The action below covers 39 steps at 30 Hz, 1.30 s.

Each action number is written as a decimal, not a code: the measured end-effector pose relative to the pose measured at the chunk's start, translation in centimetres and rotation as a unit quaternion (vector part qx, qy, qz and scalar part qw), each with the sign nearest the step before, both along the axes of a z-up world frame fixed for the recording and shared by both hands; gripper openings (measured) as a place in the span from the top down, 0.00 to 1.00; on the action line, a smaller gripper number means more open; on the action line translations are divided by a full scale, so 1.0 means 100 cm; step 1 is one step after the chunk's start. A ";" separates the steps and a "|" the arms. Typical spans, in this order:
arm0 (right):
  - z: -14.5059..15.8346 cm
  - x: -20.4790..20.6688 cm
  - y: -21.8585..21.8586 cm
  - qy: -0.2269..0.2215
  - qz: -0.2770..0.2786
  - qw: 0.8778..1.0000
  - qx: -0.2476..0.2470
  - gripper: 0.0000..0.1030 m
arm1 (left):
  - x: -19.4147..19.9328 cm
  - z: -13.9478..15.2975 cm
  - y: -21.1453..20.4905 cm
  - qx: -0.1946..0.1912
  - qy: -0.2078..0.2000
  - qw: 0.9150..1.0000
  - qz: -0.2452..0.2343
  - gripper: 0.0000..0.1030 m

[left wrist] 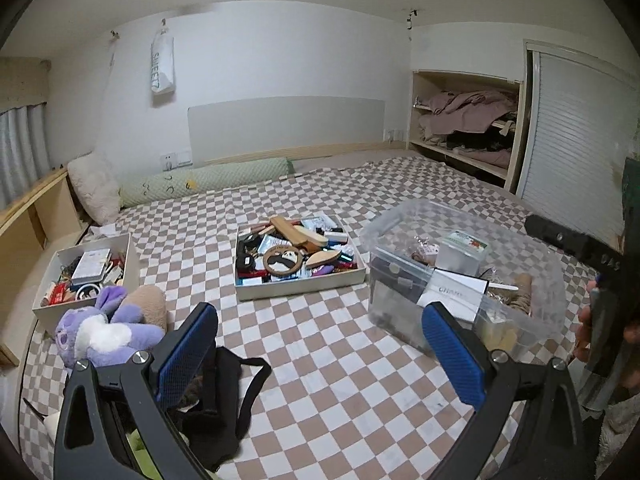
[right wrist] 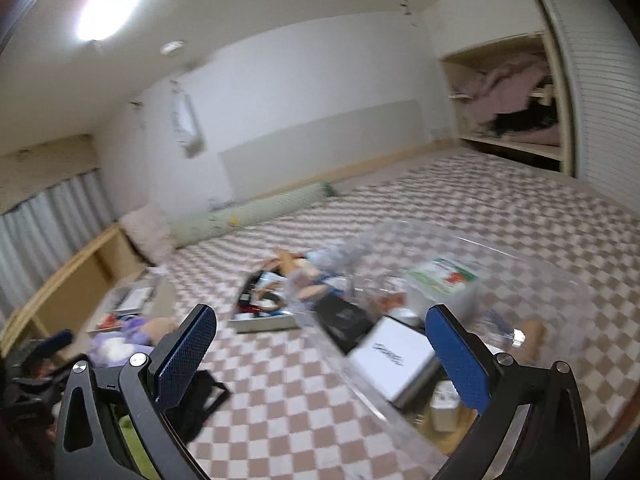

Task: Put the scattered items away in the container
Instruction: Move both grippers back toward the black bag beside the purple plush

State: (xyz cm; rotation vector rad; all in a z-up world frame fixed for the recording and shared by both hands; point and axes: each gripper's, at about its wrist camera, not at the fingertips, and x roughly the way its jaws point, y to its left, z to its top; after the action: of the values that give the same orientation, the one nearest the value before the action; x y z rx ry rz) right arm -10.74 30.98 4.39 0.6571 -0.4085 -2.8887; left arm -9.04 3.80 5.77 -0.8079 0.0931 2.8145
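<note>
A clear plastic container (left wrist: 536,256) sits on the checked bed at the right, holding a white box (left wrist: 454,292), a green-and-white packet (left wrist: 466,242) and other bits. A purple plush toy (left wrist: 100,328) and a black strap item (left wrist: 224,396) lie at the near left. My left gripper (left wrist: 320,352) hangs open above the bedcover, nothing between its blue pads. In the blurred right wrist view my right gripper (right wrist: 324,356) is open too, close to the container (right wrist: 520,264), its right pad (right wrist: 458,360) over the container's near rim.
A white tray (left wrist: 304,282) full of small items stands mid-bed, and a second white box (left wrist: 134,256) of odds at the left. A green bolster (left wrist: 204,180) and white pillow (left wrist: 94,184) lie by the headboard. Open shelves (left wrist: 464,120) with clothes stand at the right.
</note>
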 end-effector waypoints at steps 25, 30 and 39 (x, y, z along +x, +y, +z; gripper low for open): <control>-0.003 -0.027 -0.132 -0.015 0.185 0.982 0.032 0.00 | 0.037 -0.021 -0.149 -0.002 -0.006 0.992 0.125 0.00; -0.017 -0.033 -0.165 -0.055 0.219 0.971 0.077 0.00 | 0.044 -0.041 -0.192 0.026 -0.048 0.989 0.138 0.00; -0.061 -0.047 -0.214 -0.127 0.260 0.947 0.136 0.00 | 0.051 -0.055 -0.255 0.061 -0.084 0.977 0.186 0.00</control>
State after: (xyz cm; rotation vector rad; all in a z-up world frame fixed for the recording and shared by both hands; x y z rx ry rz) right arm -15.44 9.55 -1.73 1.0103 0.1334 -2.3749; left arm -3.94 -21.68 0.23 -1.1325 -0.2840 3.0344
